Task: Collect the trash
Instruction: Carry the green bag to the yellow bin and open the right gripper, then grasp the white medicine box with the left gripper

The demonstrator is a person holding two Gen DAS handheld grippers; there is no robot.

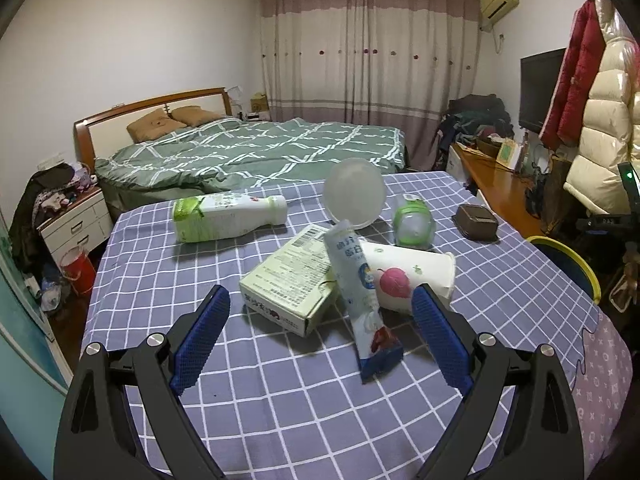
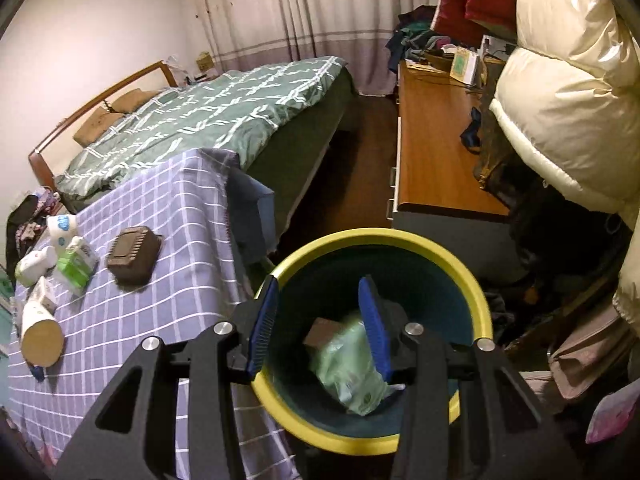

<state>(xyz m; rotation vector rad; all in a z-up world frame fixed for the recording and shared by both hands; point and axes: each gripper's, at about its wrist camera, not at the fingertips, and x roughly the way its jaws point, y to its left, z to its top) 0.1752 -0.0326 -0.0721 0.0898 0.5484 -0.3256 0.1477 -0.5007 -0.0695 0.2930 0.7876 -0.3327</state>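
In the left wrist view my left gripper (image 1: 320, 304) is open and empty over the checked tablecloth (image 1: 280, 400). Just ahead of it lie a flat green carton box (image 1: 290, 280), a white-blue pouch (image 1: 362, 300), a paper cup with a pink apple print (image 1: 412, 276), a white-green bottle (image 1: 224, 216), a small green cup (image 1: 414, 226) and a clear round lid (image 1: 354, 192). In the right wrist view my right gripper (image 2: 320, 320) is open above the yellow-rimmed bin (image 2: 472, 280). A green packet (image 2: 348, 372) and a brown piece lie inside the bin.
A brown plastic tray (image 1: 478, 222) lies upside down on the table's right side and also shows in the right wrist view (image 2: 134, 254). The bin's rim (image 1: 576, 260) stands off the table's right edge. A bed (image 1: 260, 148), a wooden desk (image 2: 436, 152) and hanging jackets (image 2: 568, 92) surround the table.
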